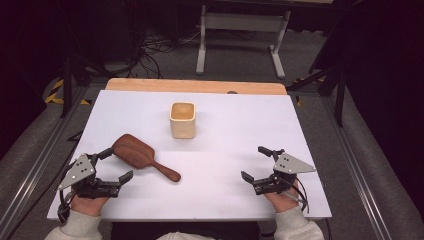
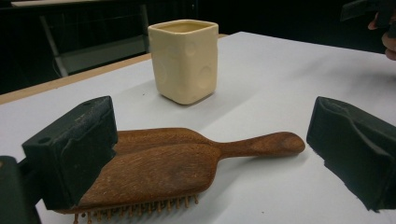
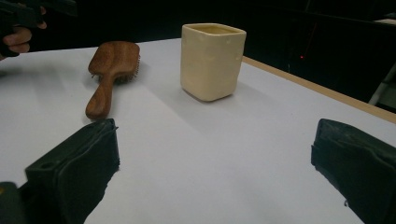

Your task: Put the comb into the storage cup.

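Note:
A brown wooden hairbrush [image 1: 139, 153] lies bristles down on the white table [image 1: 225, 130], left of centre, its handle pointing toward the near right. My left gripper [image 1: 118, 163] is open at the table's near left. Its jaws stand either side of the brush head [image 2: 163, 168], and one jaw sits close against the head's edge. A cream square cup [image 1: 182, 119] stands upright behind the brush, also in the left gripper view [image 2: 184, 60]. My right gripper [image 1: 252, 162] is open at the near right with nothing between its jaws, facing the cup [image 3: 212, 60] and the brush [image 3: 112, 65].
A wooden strip [image 1: 195, 86] runs along the table's far edge. Beyond it stand a white metal frame [image 1: 240, 30] and floor cables. Bare white tabletop lies between the two grippers and to the right of the cup.

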The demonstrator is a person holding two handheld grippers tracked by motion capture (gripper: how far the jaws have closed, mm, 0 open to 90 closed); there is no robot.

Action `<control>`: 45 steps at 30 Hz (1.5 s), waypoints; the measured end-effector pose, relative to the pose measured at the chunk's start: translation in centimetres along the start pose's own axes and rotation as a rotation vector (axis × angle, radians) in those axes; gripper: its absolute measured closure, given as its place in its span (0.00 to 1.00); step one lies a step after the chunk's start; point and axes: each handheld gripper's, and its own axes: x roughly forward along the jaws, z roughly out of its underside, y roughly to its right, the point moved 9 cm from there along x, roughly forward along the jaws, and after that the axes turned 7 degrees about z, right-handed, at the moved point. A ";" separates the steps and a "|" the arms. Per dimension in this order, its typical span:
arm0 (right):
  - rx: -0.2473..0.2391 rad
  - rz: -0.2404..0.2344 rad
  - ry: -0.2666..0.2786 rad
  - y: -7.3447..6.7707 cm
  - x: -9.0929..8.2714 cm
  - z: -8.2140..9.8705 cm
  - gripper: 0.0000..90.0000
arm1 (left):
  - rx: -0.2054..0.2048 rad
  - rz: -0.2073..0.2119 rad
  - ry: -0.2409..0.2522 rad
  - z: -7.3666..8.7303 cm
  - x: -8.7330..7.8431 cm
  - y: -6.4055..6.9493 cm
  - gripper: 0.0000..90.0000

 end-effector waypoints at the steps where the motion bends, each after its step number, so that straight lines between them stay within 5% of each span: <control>1: 0.007 -0.008 0.001 0.0 0.1 -0.2 0.02 | 0.000 0.002 -0.001 0.0 0.0 0.0 0.03; 10: 0.043 -0.058 -0.008 -0.7 1.5 -1.5 0.03 | -0.015 -0.004 -0.006 0.1 -0.4 -0.3 0.05; 26: -0.020 -0.186 -0.020 -4.0 6.7 -4.6 0.03 | -0.010 -0.017 -0.004 0.3 -1.8 -0.2 0.05; 45: -0.039 -0.218 -0.045 -5.1 7.6 -4.7 0.04 | -0.027 0.027 -0.023 -0.1 -1.9 -0.5 0.08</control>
